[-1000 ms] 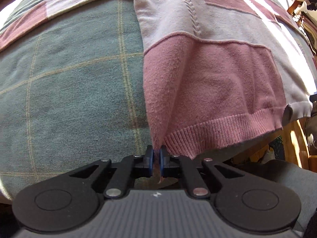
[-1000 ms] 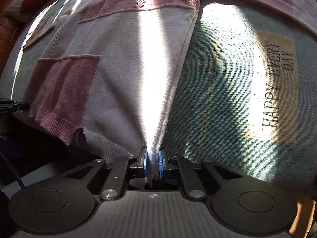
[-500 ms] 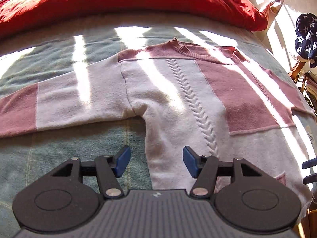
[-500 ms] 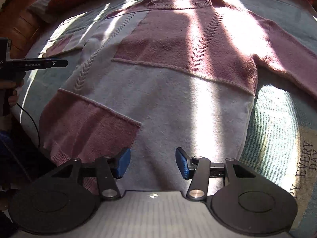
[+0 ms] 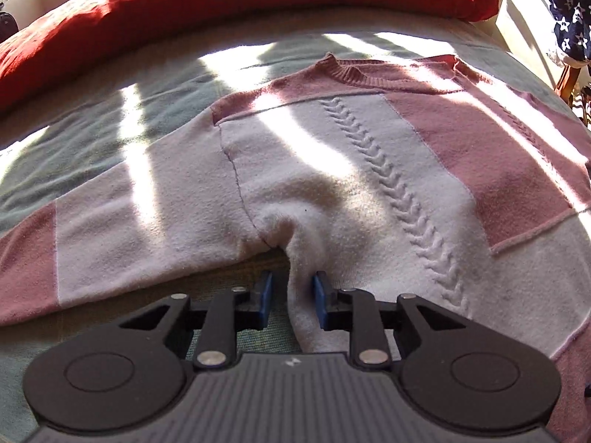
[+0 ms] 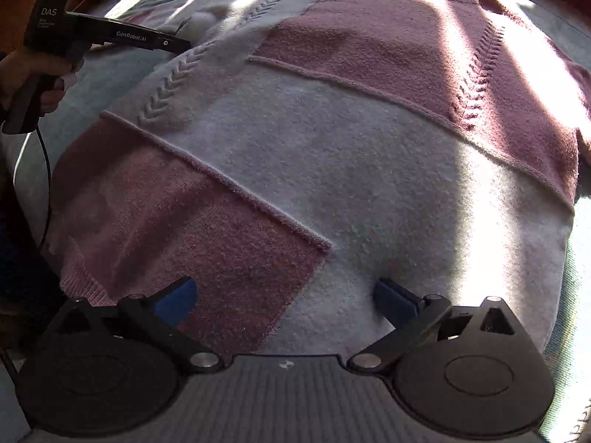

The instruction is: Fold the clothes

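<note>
Left gripper (image 5: 290, 302) closing on sweater (image 5: 332, 192) side edge below armpit at 12 o'clock; right gripper (image 6: 282, 301) opening wide, empty. Pinch both layers squarely.

Sunlit green plaid bedspread (image 5: 92, 155) below red pillow (image 5: 221, 7).

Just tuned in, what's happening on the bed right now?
A person is folding a pink and cream knit sweater laid flat, neckline away, on a green plaid bedspread, a handheld gripper in each hand. The left gripper is closing around the sweater's side edge just below the armpit; the fabric sits between its blue pads, though the far pad looks short of it. The right gripper hangs over the lower body, jaws opening wide with nothing pinched. No fold is made yet.
</note>
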Tool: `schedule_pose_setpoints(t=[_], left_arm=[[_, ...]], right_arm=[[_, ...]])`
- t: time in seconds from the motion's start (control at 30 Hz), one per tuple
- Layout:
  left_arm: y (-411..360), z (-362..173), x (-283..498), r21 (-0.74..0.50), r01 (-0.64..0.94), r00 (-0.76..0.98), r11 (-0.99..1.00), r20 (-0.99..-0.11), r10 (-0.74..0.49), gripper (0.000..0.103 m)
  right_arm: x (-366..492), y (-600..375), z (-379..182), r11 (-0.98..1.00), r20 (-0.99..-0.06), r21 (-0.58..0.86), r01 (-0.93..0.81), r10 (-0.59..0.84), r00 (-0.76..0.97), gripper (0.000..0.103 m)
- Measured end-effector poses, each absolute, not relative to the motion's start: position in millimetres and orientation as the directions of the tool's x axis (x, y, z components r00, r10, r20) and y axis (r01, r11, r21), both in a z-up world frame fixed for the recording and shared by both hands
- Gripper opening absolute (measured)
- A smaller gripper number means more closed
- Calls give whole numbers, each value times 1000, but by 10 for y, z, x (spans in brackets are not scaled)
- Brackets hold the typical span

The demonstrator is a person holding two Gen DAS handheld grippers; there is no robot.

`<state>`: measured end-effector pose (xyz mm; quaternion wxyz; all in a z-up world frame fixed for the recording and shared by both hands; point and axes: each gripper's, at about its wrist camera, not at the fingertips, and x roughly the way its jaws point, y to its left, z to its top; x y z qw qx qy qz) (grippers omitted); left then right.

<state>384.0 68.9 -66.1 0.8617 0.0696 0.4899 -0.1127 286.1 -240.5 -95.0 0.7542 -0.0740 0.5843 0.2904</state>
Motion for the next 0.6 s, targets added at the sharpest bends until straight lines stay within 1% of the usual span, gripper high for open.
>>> schedule_pose_setpoints(t=[0.13,0.2,0.3,0.37,0.47,0.53,0.6], left_arm=[[716,-579,3774,17,279,493,960,-860,-129,25],[735,-455,3679,16,273,510,962,-850,-131,24],[652,-247,3485,5,357,542,934,-815,-203,24],[573,-170,3393,-3,419,540,908,-803,-252,24],[409,-289,3407,-12,488,514,873,-804,-298,24],[386,-457,3501,-23,472,506,881,-812,-292,25],[402,-602,3583,-19,451,496,892,-825,-269,25]], right_arm=[[2723,-2318,-978,840,-924,152,-521,308,227,103],[2605,-2283,-974,828,-917,100,-551,292,272,103],[2525,-2274,-885,815,-922,74,-575,276,273,103],[2543,-2279,-767,819,-932,106,-563,280,232,103],[2657,-2180,-601,816,-906,140,-560,334,260,103],[2787,-2020,-544,796,-882,158,-584,379,279,103],[2925,-1809,-605,776,-870,139,-616,392,298,103]])
